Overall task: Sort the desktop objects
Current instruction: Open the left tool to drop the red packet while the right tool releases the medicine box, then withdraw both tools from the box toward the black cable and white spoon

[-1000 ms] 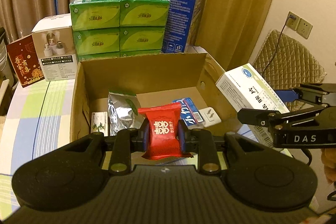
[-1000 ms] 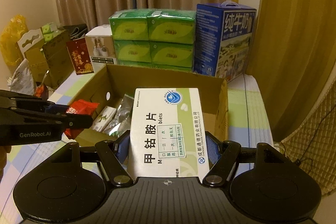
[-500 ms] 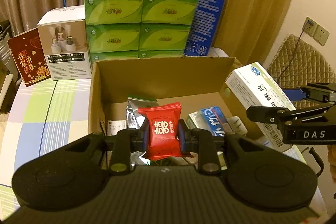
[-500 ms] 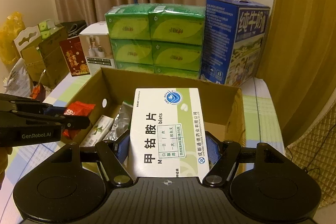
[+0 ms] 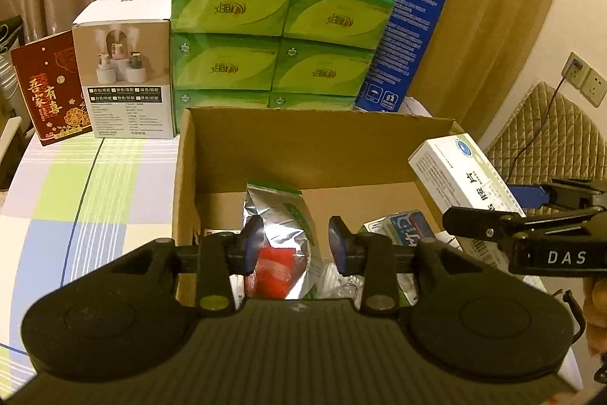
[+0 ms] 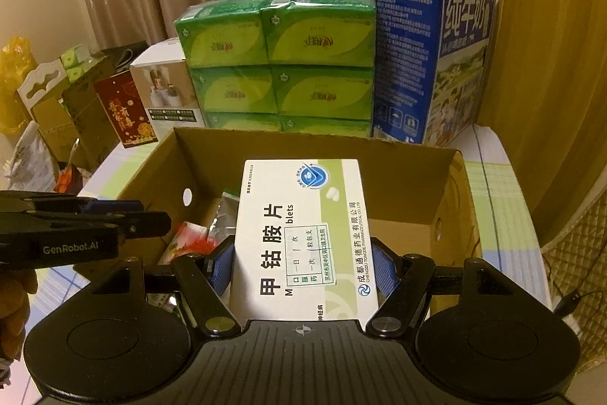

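Left claw point(image 5: 296, 245) has opened; red packet point(image 5: 275, 264) dropped into cardboard box point(image 5: 303, 154).

Both grippers are matte black with ribbed bodies, brass-coloured pivot screws and blue-padded fingers point(image 5: 253, 245), lettered DAS and GenRobot.AI.

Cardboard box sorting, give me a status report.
Left gripper open, red packet dropped in cardboard box. Right gripper shut on white medicine box, above the box. Nothing blocking.
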A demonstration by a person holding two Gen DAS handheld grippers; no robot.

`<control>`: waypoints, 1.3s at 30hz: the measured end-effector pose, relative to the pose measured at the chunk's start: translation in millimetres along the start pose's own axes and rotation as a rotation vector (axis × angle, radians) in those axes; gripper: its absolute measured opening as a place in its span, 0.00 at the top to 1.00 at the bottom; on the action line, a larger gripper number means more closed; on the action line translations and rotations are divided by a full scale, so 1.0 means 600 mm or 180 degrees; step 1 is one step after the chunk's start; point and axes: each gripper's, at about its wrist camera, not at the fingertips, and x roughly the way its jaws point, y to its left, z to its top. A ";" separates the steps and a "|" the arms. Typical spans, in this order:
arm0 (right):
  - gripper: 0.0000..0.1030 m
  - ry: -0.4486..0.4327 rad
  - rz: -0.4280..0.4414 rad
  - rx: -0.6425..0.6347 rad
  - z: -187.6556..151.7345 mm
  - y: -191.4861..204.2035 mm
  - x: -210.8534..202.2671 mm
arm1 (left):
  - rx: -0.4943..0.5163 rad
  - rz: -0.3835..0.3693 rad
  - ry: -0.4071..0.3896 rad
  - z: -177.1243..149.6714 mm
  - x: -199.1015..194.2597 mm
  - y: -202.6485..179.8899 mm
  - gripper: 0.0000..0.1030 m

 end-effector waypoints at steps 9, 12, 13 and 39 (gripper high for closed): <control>0.34 -0.0030 0.0065 0.0039 0.004 0.012 0.013 | -0.0016 0.0018 -0.0034 -0.014 -0.017 0.009 0.69; 0.34 -0.0080 0.0059 0.0050 0.010 0.017 0.014 | 0.0017 0.0035 -0.0071 -0.014 -0.023 0.007 0.68; 0.34 -0.0096 0.0076 0.0052 0.012 0.020 0.015 | 0.0024 0.0039 -0.0083 -0.014 -0.025 0.006 0.67; 0.02 -0.0389 0.0034 0.0315 -0.123 -0.014 -0.144 | 0.0048 0.0249 -0.0300 -0.109 -0.155 -0.037 0.02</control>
